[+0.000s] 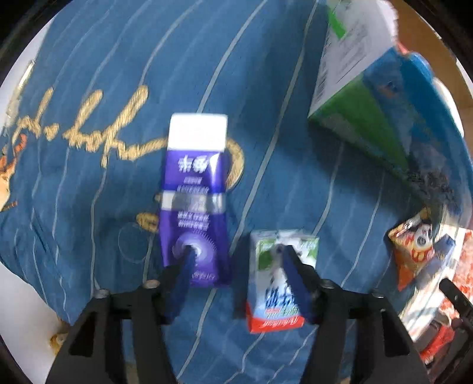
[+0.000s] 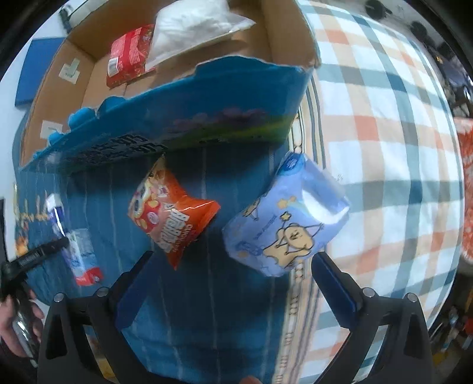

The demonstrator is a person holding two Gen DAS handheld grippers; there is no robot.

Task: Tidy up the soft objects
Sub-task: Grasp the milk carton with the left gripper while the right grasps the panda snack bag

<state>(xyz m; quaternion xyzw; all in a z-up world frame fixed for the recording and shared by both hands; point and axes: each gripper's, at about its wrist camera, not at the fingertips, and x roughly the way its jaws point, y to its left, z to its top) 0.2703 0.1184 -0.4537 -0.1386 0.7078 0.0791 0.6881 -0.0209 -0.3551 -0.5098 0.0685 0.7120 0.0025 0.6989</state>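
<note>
In the left wrist view a purple and white carton lies on a blue striped cloth, with a small white, blue and red carton to its right. My left gripper hangs open over the gap between them, one fingertip in front of each carton and only cloth between the pads. In the right wrist view an orange snack bag and a pale purple tissue pack lie just ahead of my right gripper, which is open and holds nothing.
A cardboard box with a blue printed side stands beyond the items; it holds a red packet and a white bag. A checked cloth lies to the right. The box rises at the upper right of the left view.
</note>
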